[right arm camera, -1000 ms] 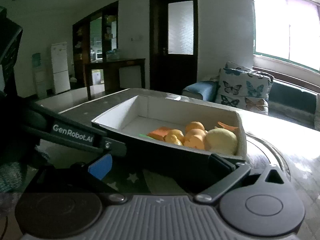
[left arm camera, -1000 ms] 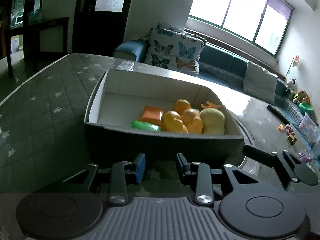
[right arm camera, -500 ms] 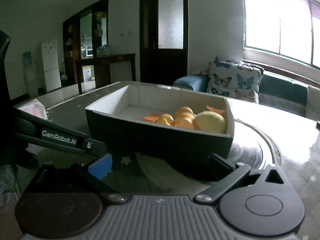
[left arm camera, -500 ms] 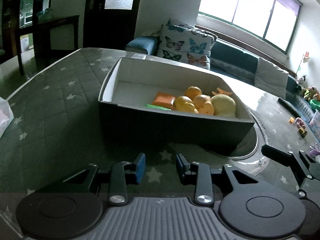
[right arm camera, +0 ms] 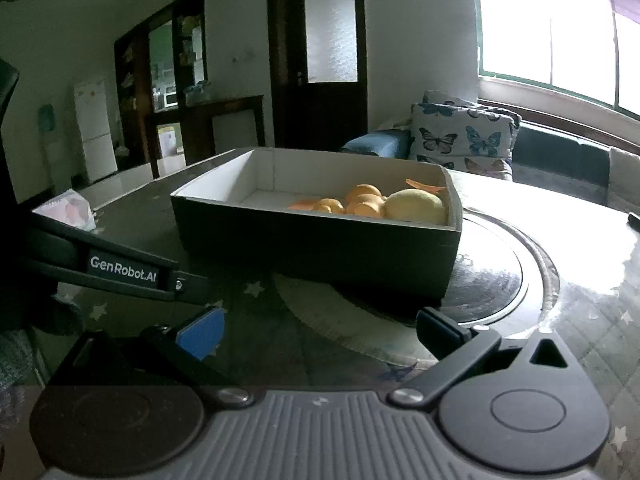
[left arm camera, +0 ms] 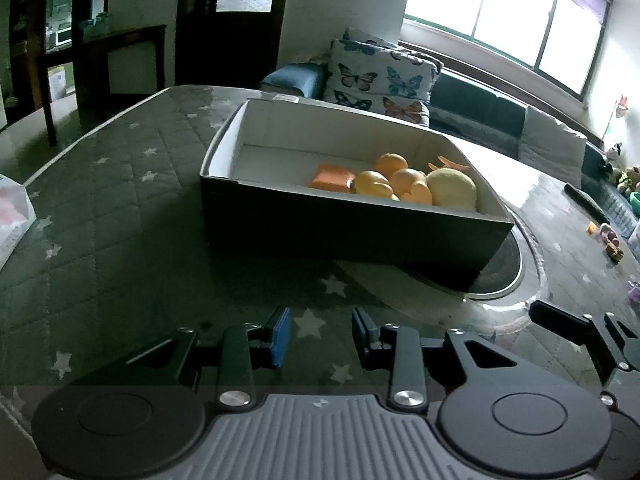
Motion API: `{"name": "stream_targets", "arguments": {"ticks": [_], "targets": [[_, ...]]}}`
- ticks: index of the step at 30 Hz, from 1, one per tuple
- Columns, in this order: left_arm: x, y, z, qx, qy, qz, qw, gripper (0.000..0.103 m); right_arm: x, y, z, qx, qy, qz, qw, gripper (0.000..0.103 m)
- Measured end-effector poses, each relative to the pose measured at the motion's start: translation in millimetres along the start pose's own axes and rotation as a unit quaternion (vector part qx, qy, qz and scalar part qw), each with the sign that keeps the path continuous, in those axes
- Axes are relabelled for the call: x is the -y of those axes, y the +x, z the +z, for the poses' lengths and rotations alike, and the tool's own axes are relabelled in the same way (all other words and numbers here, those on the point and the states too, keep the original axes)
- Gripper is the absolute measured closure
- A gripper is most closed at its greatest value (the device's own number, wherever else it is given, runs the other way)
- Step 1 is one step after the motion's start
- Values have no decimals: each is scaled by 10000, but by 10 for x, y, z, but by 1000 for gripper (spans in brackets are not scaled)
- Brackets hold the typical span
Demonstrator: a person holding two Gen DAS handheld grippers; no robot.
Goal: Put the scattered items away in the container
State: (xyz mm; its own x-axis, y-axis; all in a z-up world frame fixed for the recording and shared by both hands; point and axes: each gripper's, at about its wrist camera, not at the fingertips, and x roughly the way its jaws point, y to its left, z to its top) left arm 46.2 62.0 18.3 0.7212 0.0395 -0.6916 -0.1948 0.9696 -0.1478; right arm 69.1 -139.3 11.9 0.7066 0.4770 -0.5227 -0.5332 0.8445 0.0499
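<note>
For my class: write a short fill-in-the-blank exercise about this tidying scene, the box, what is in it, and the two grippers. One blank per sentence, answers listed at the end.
1. The fruit lies inside a dark box whose inner walls are ____.
2. The left gripper holds ____ between its blue pads.
3. The right gripper has its jaws standing ____.
4. The cushion behind the box is printed with ____.

Missing words: white; nothing; open; butterflies

A star-patterned table bears the box and a white bag.
</note>
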Motion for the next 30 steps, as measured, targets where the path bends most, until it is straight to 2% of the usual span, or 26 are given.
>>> {"name": "stream_targets", "arguments": {"ticks": [13,30], "targets": [[122,5,-97,42,293,318,9991,67,-33,-37,-23,6,112,-29,9999,0],[146,47,-105,112,550,557,9969,67,-38,-2,-42,-75,138,-38,9999,0]]}}
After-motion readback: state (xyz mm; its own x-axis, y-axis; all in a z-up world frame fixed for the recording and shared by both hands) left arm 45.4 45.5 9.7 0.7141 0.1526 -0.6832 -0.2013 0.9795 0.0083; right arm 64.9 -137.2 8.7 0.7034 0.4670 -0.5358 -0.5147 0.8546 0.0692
